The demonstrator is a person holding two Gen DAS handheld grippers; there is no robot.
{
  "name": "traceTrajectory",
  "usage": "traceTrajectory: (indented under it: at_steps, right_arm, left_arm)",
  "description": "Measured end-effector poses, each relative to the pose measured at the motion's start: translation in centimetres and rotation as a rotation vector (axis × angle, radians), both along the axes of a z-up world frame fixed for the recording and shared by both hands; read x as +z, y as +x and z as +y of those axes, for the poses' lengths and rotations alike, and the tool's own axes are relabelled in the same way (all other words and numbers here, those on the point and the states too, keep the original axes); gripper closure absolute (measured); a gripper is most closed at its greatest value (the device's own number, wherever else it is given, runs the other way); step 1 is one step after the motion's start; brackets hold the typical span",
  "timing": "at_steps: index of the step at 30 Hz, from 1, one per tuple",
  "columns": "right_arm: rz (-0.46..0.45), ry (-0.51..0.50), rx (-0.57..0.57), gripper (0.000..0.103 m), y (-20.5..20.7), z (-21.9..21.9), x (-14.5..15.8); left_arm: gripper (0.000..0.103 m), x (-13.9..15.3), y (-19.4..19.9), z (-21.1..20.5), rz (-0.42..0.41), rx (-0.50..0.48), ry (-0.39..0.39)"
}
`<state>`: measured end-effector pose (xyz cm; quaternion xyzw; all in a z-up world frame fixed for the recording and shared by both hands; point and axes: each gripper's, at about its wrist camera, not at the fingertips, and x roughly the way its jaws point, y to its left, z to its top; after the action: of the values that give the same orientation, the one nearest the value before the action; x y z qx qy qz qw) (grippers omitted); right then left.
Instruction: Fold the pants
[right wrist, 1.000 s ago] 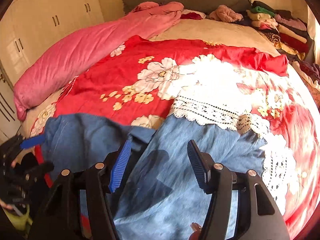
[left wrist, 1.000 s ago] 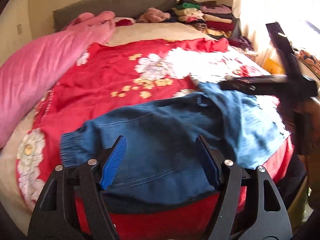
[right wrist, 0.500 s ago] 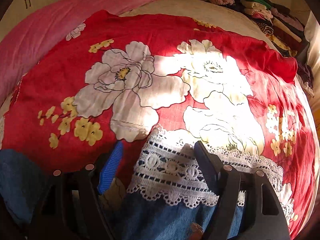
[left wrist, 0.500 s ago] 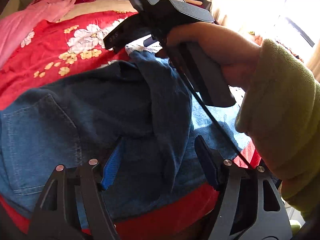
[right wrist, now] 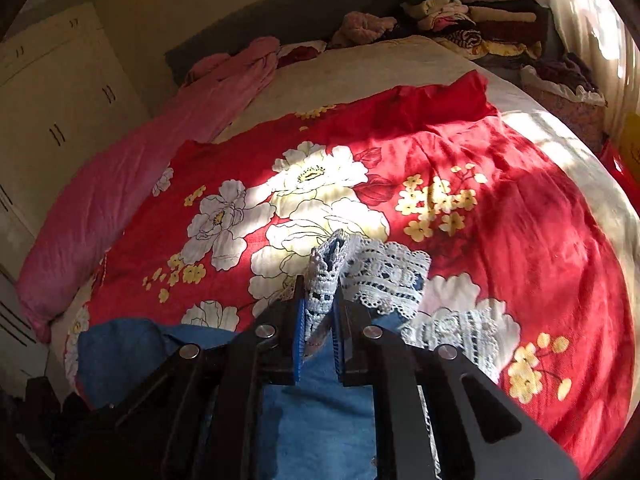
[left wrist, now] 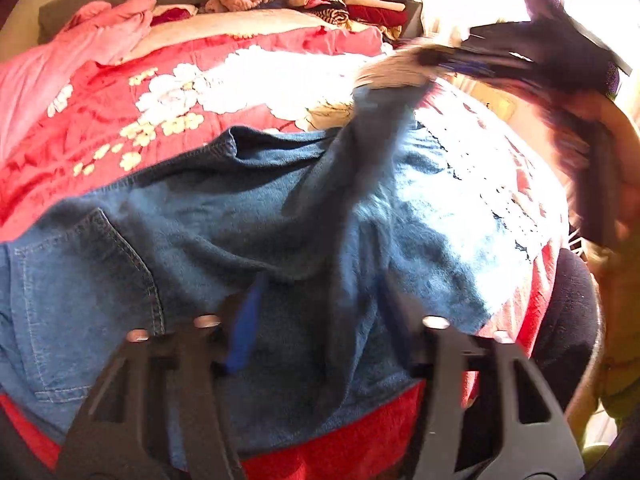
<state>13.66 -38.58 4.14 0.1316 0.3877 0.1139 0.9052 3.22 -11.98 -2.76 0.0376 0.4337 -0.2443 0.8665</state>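
The pants (left wrist: 248, 216), blue denim with a white lace hem (right wrist: 384, 276), lie across the near part of a bed covered by a red floral quilt (right wrist: 500, 208).

The right tool (right wrist: 318, 320) is tilted down toward the bed, and its jaws are closing on the lace hem: the blue pads (right wrist: 298, 332) press a bunched fold of lace and denim that sticks up past the fingertips. In the left wrist view this same tool (left wrist: 460, 60) is blurred at the upper right, held in a hand (left wrist: 600, 152) with a strip of the pant leg rising off the bed to it.

The left tool (left wrist: 316, 320) points steeply down over the waist end of the pants, beside a stitched back pocket (left wrist: 92, 280). Its jaws are closing, and a raised ridge of denim stands between them. The fingers are blurred, so whether the pads (left wrist: 244, 332) already press the cloth cannot be told.

A pink blanket (right wrist: 120, 192) runs along the left side of the bed, and piles of folded clothes (right wrist: 472, 16) sit at the far right corner by the headboard (right wrist: 280, 12).
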Motion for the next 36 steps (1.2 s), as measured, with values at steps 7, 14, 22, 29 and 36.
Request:
traceTrajectory:
  at_steps: [7, 14, 22, 29, 36]
  right_arm:
    - [0.032, 0.067, -0.084, 0.093, -9.4, -5.8, -1.8]
    - [0.15, 0.099, -0.127, 0.092, -13.3, -6.8, -7.2]
    - [0.156, 0.076, -0.12, 0.091, -13.9, -6.4, -7.1]
    - [0.056, -0.016, -0.199, 0.054, -16.2, -7.6, -4.2]
    - [0.014, -0.087, 0.057, 0.053, -14.8, -0.9, -2.9]
  left_arm:
    - [0.103, 0.2, -0.2, -0.2, -0.012, -0.067, -0.003]
    - [0.103, 0.0, -1.6, -1.1, -0.049, -0.119, 0.081]
    - [0.103, -0.5, -2.2, -0.6, -0.043, -0.123, 0.124]
    - [0.103, -1.2, -2.4, -0.7, -0.042, -0.142, 0.14]
    - [0.103, -0.9, -3.7, -1.5, -0.083, -0.183, 0.201]
